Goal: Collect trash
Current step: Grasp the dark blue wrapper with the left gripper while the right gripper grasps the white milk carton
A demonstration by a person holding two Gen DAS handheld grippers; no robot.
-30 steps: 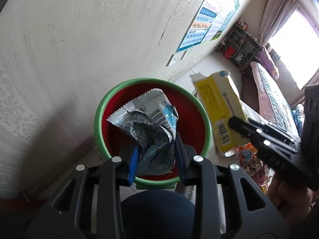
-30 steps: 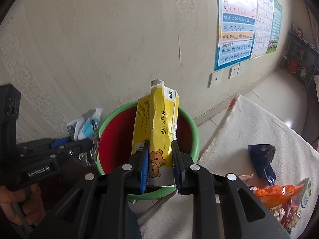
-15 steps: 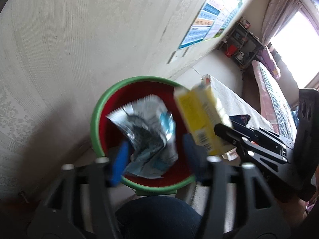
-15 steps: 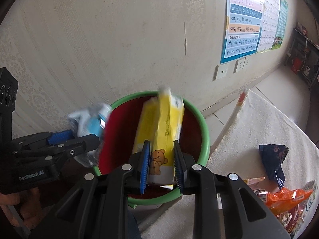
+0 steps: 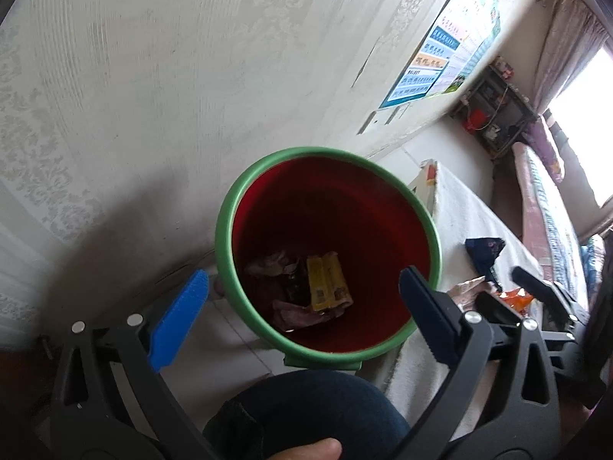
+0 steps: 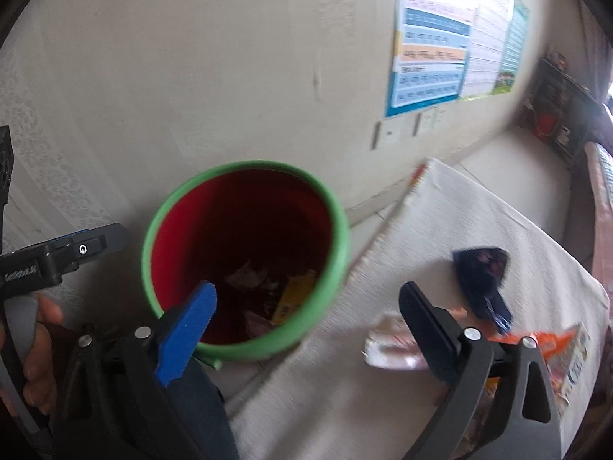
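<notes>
A red bin with a green rim (image 5: 230, 207) (image 6: 341, 230) stands on the floor by the wall. At its bottom lie a yellow box (image 5: 325, 281) (image 6: 295, 295) and crumpled wrappers (image 5: 272, 266). My left gripper (image 5: 304, 289) is open and empty above the bin. My right gripper (image 6: 308, 301) is open and empty, over the bin's right rim and the table edge. On the white tablecloth (image 6: 479, 214) lie a dark blue wrapper (image 6: 481, 270) (image 5: 484, 249), an orange packet (image 6: 555, 345) and a pale wrapper (image 6: 390, 349).
A patterned wall with a poster (image 6: 433, 57) and sockets (image 6: 387, 134) is behind the bin. A shelf with a red object (image 5: 479, 119) stands in the far corner. My knee in dark trousers (image 5: 306, 414) is below the bin.
Both grippers opened. The silver wrapper left my left gripper and the yellow box left my right one; the box now lies inside the bin. The right gripper has shifted right.
</notes>
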